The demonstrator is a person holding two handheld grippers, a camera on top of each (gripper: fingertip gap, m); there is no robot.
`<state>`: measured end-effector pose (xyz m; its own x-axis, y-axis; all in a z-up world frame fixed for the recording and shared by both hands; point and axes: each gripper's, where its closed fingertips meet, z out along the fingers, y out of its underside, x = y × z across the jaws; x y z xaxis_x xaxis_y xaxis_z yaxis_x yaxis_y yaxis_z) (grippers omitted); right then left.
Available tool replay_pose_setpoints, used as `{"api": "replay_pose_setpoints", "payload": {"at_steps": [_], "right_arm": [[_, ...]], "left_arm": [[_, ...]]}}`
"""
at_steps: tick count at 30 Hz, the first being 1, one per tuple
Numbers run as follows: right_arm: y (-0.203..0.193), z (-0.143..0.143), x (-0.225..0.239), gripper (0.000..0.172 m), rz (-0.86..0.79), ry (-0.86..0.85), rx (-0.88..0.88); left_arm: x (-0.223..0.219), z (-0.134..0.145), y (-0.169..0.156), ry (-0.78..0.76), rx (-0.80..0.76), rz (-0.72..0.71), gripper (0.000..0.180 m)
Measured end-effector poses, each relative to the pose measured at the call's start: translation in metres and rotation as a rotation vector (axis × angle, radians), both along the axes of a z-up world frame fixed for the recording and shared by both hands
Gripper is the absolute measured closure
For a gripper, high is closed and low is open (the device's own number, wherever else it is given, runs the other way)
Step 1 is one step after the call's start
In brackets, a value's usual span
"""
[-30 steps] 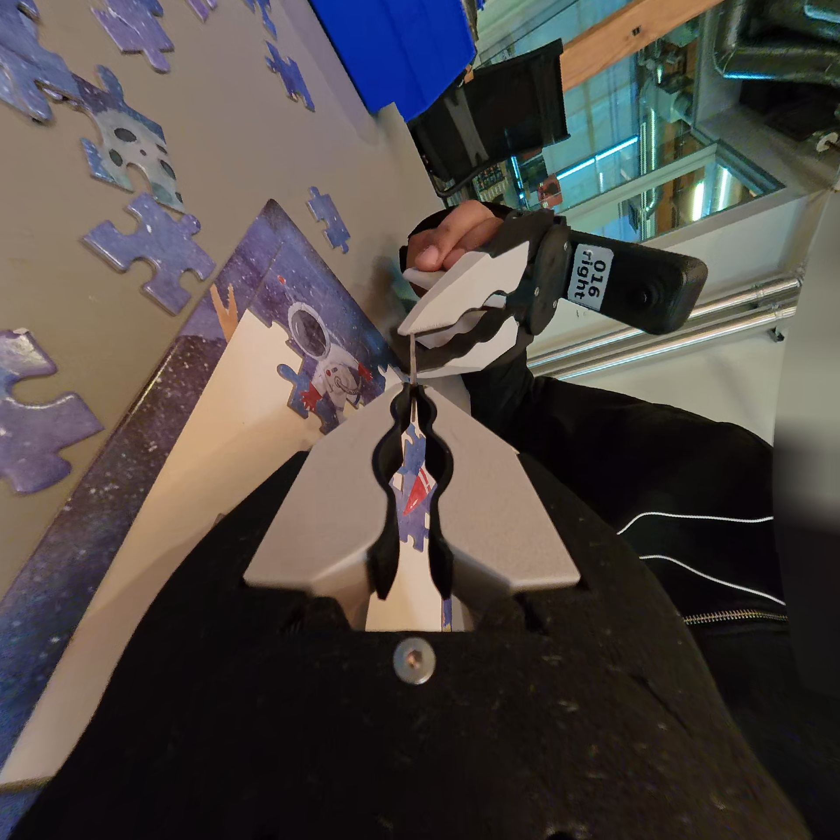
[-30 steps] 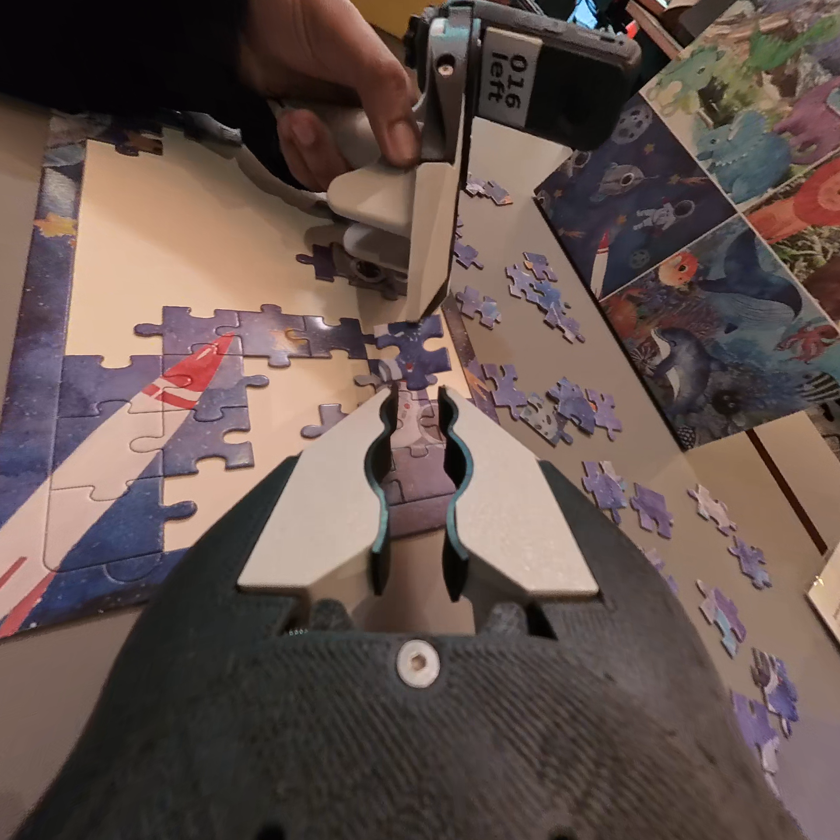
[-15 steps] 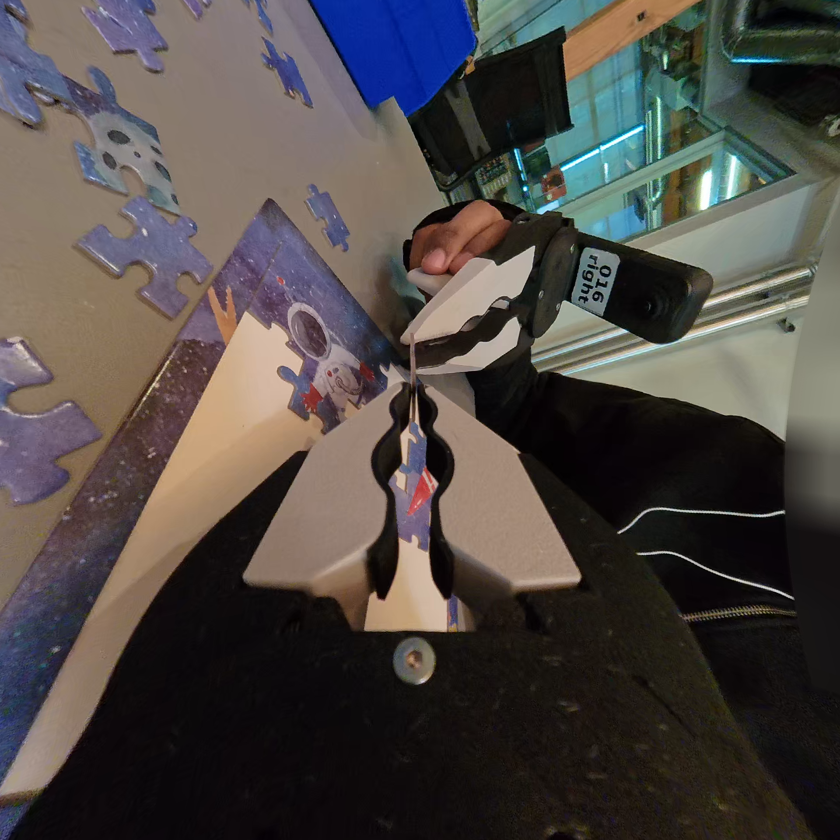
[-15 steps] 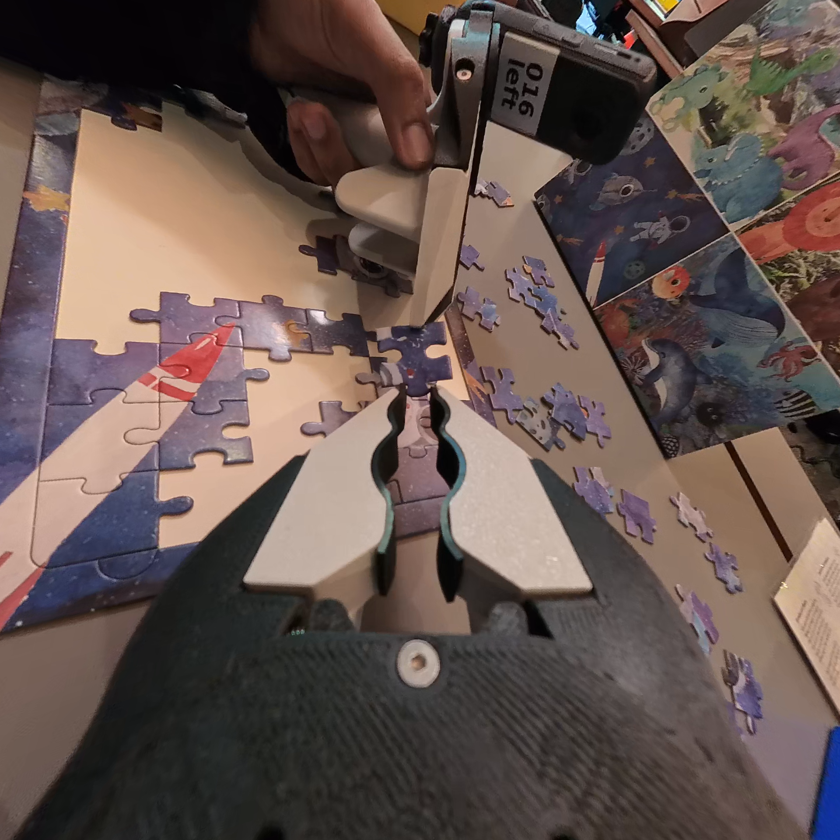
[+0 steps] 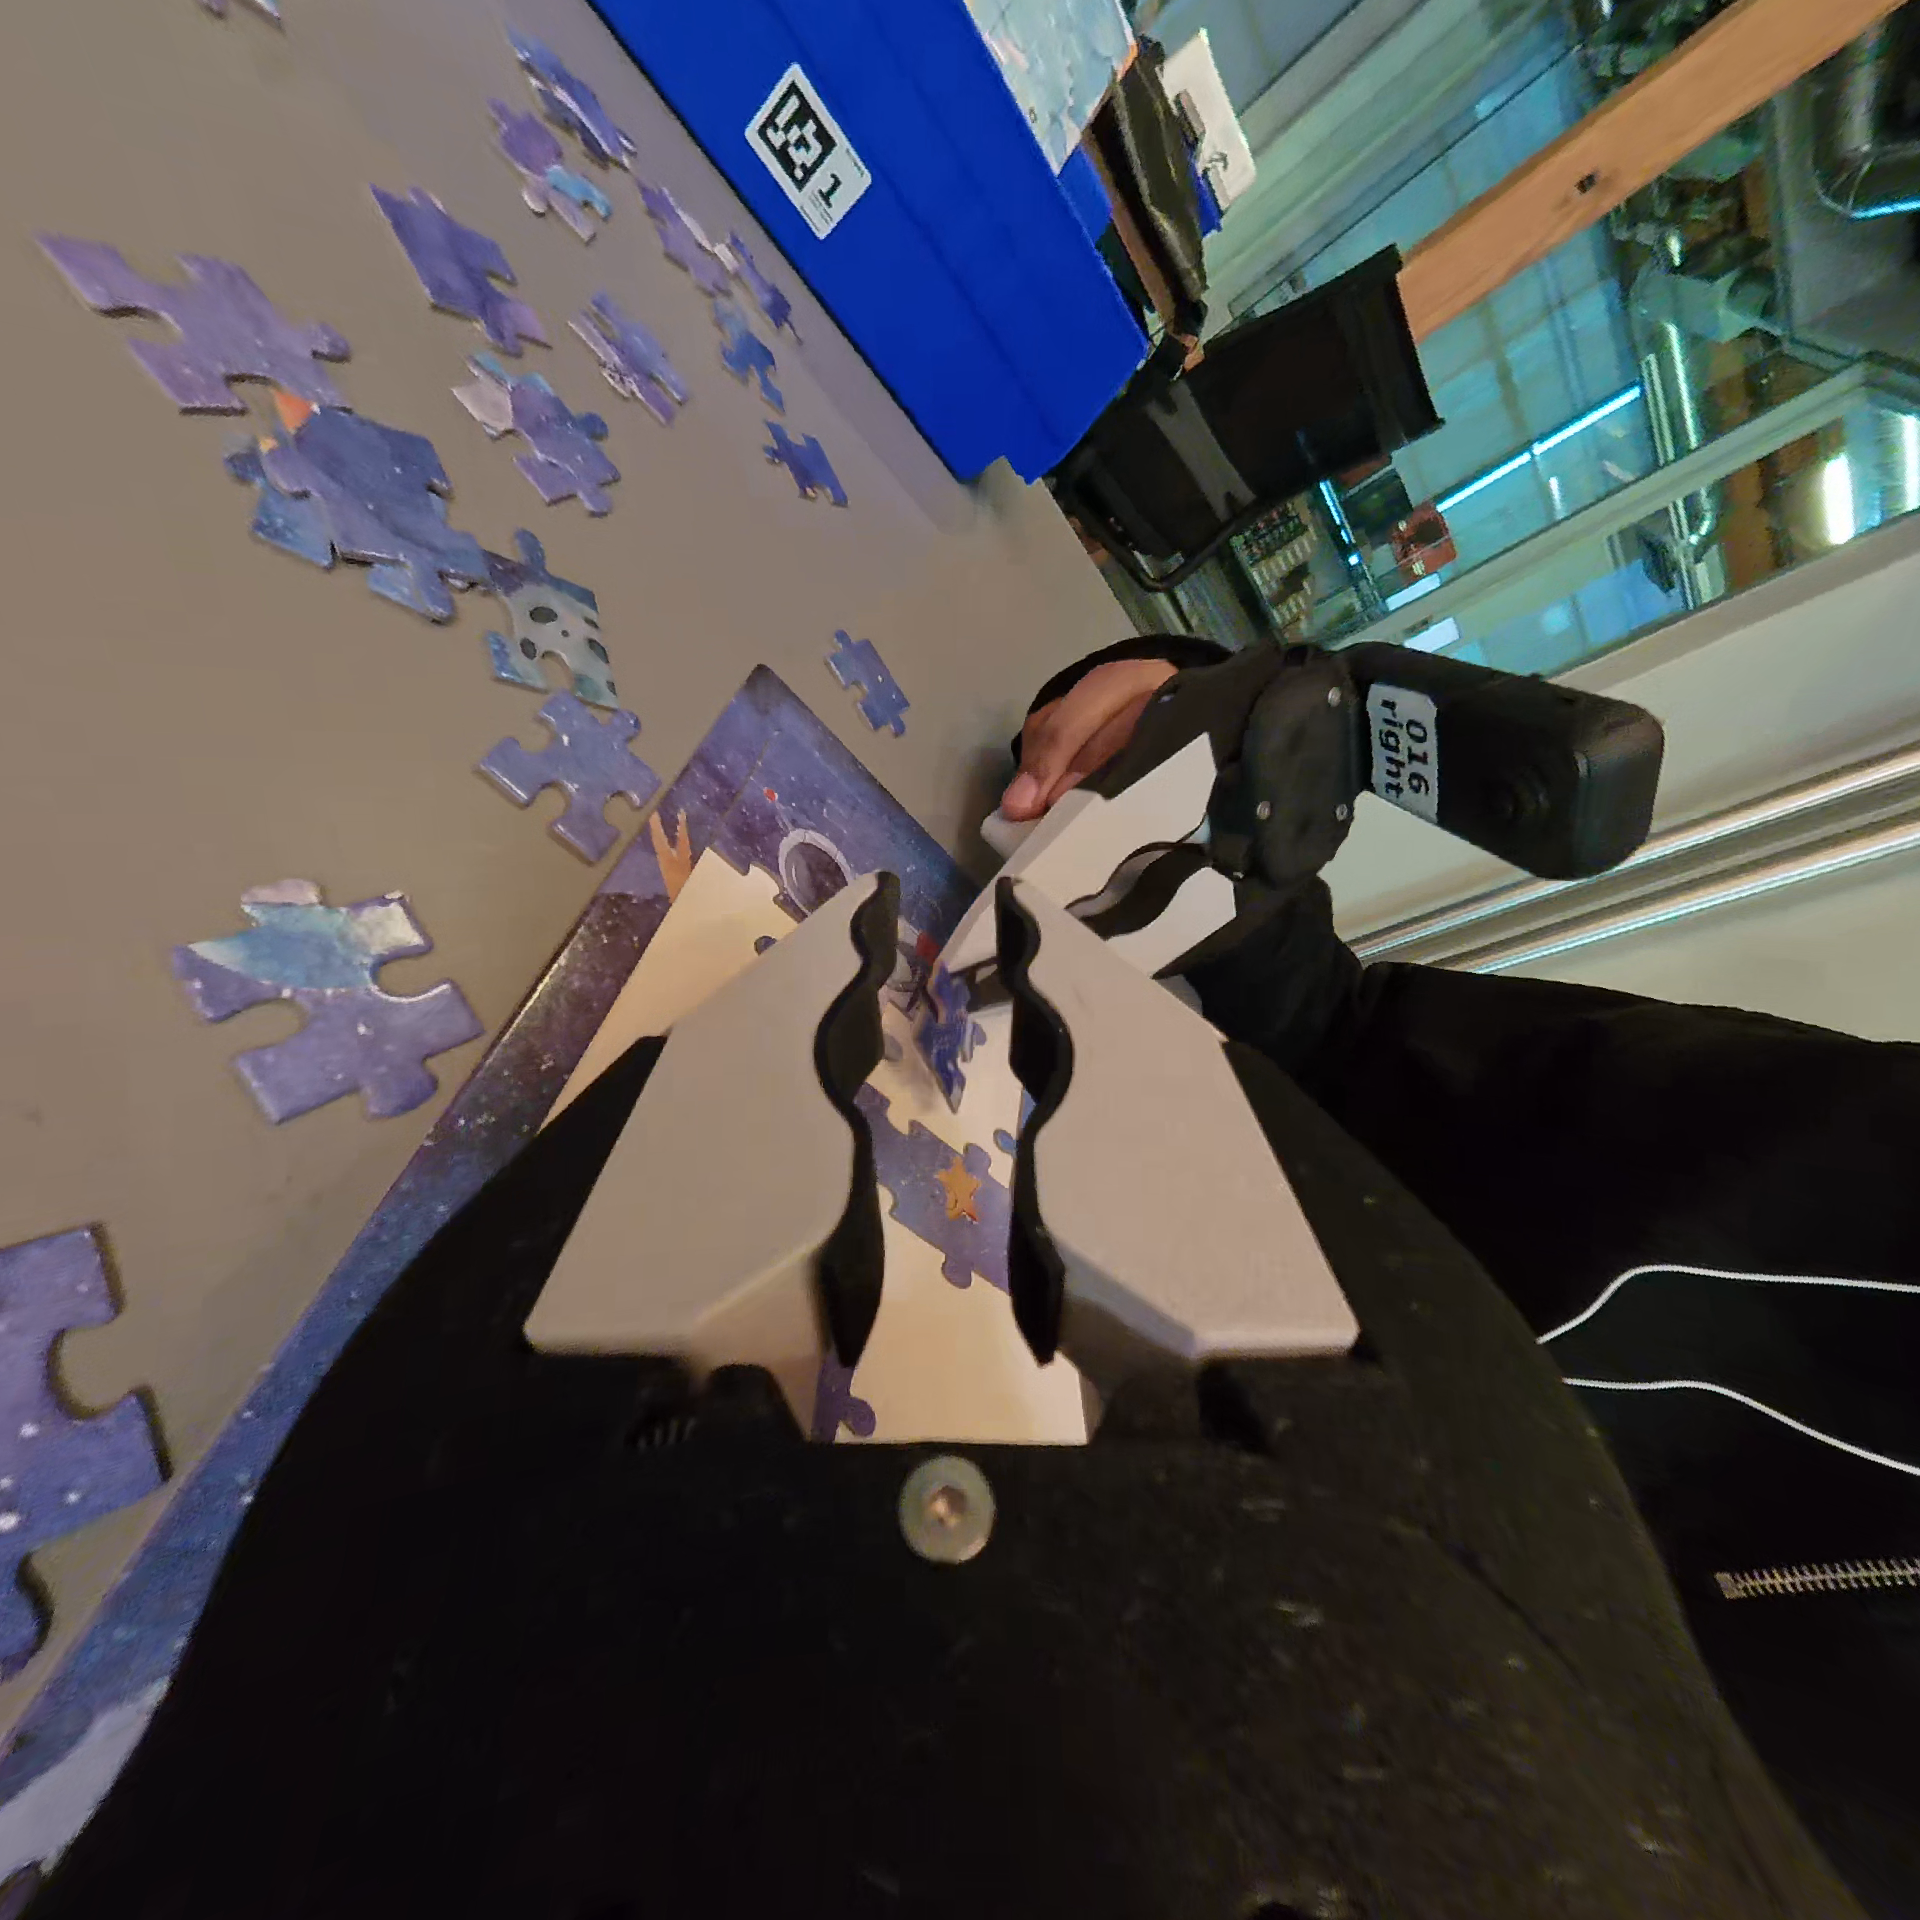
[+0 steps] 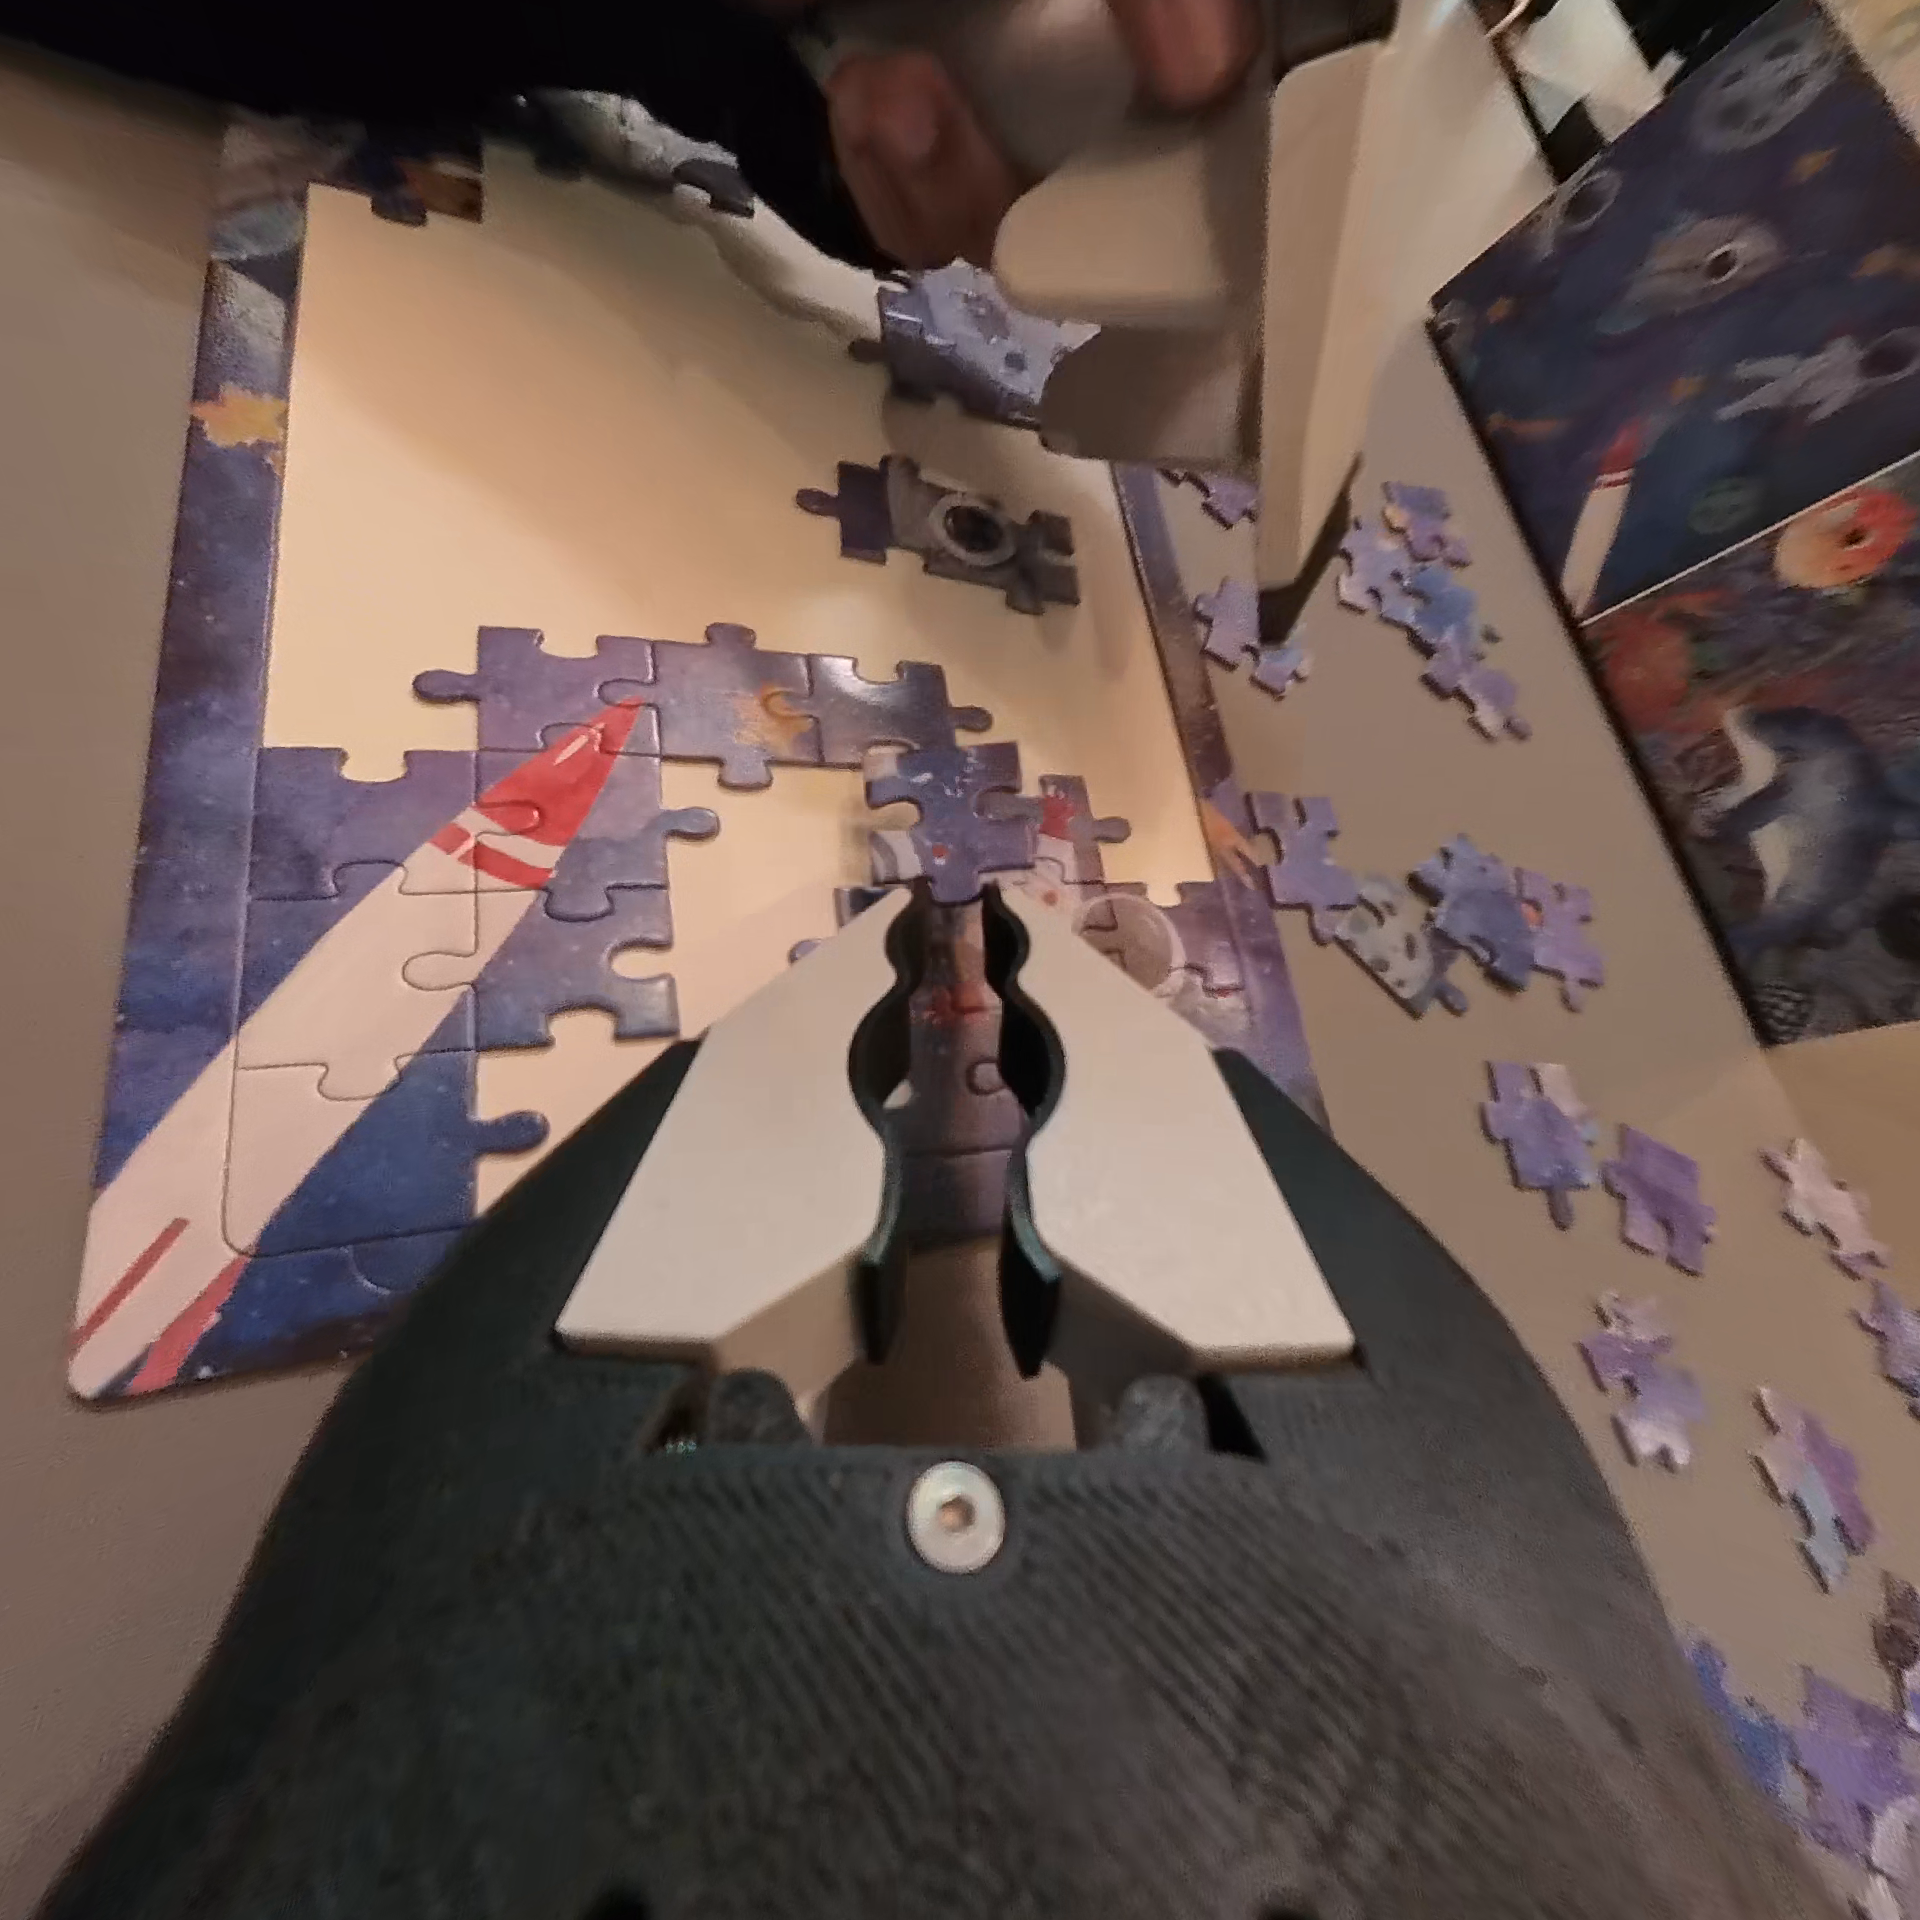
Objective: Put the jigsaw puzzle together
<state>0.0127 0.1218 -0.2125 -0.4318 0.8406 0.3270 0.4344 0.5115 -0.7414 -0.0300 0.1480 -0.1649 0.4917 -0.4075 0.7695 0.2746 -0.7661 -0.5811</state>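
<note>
Two grippers work over the puzzle tray [image 6: 223, 582]. Nearest, the right gripper [image 6: 951, 896] pinches a dark blue piece [image 6: 951, 821] by its tab, held flat above its gap. Beyond, the left gripper [image 5: 940, 920] stands spread and empty; loose pieces [image 6: 1475, 914] lie farther out.

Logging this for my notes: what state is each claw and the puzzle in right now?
Left claw: open, nothing between its pads.
Right claw: shut on blue puzzle piece.
Puzzle board: partly filled.
Loose pieces: scattered on the table.
</note>
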Motion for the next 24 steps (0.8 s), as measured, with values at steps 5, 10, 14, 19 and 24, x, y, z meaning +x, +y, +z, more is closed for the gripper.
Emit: {"api": "replay_pose_setpoints", "payload": {"at_steps": [5, 10, 14, 19, 24], "right_arm": [[-0.0072, -0.0047, -0.0027, 0.163, 0.014, -0.031, -0.013], [-0.0067, -0.0048, -0.0029, 0.163, 0.007, -0.038, -0.027], [-0.0062, -0.0049, -0.0024, 0.163, 0.006, -0.040, -0.035], [-0.0048, -0.0047, -0.0024, 0.163, 0.001, -0.038, -0.034], [-0.0044, -0.0047, -0.0021, 0.163, 0.000, -0.038, -0.036]], "left_arm": [[0.0024, -0.0012, -0.0004, 0.011, -0.002, -0.006, 0.165], [0.0022, -0.0002, -0.0005, 0.010, 0.000, -0.004, 0.165], [0.0022, 0.0003, -0.0006, 0.011, 0.001, -0.003, 0.165], [0.0024, 0.0001, -0.0005, 0.011, 0.001, -0.004, 0.165], [0.0022, 0.0005, -0.0003, 0.009, 0.002, -0.003, 0.165]]}}
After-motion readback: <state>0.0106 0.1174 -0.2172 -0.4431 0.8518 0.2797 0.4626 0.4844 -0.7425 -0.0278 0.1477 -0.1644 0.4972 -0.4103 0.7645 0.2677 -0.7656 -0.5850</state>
